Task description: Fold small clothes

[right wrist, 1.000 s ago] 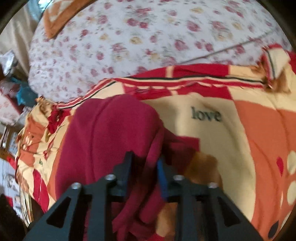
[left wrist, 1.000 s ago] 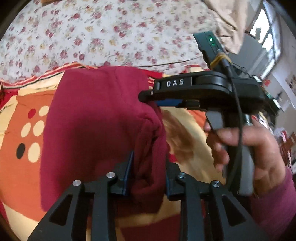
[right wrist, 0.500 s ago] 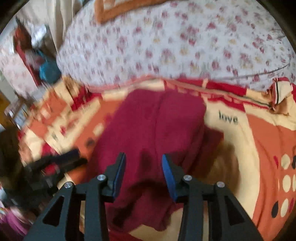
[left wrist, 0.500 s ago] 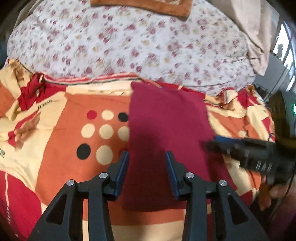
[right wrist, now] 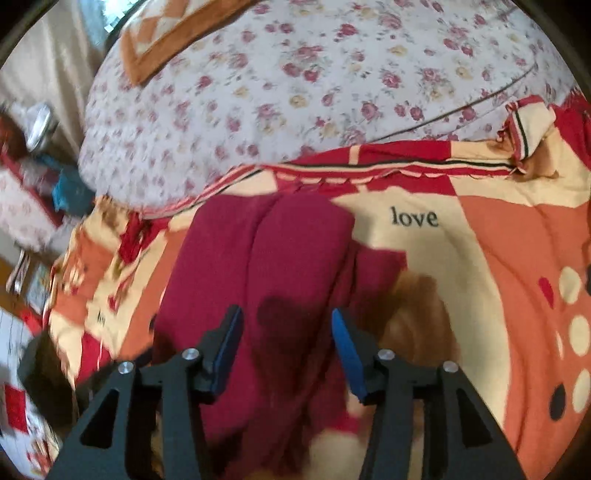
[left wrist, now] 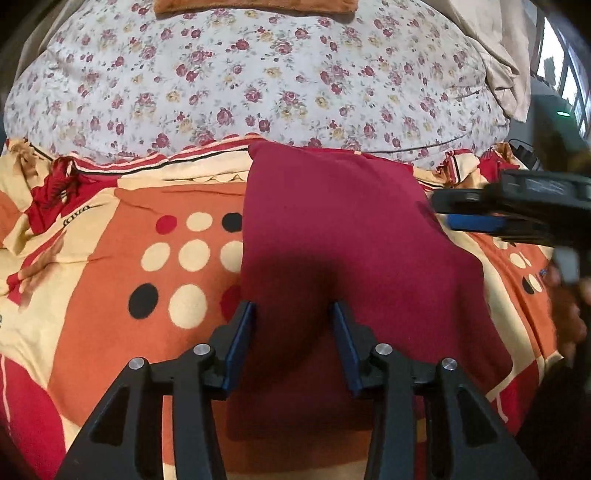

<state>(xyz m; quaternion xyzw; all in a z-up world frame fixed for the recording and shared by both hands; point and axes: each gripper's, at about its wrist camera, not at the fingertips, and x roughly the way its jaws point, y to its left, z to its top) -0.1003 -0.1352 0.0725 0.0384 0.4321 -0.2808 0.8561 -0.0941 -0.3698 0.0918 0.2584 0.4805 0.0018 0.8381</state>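
Blue pads line the black fingers of the left gripper (left wrist: 293,347), whose jaws are spreading apart with nothing pinched between them; the maroon garment (left wrist: 351,258) lies flat below and ahead of the gap, its near edge passing under the fingers. The right gripper (right wrist: 286,347) is likewise opening, its pads clear of the cloth, with the same maroon garment (right wrist: 273,280) folded into a long lumpy strip directly beneath and beyond the gap. In the left wrist view the right gripper (left wrist: 476,218) shows again at the right edge, blurred, just beside the garment's right side. The garment rests on an orange, cream and red bedspread (left wrist: 110,288) printed with dots and the word "love" (right wrist: 414,217). Beyond it lies a white floral quilt (left wrist: 258,81), with an orange-bordered cloth (right wrist: 166,33) on top.
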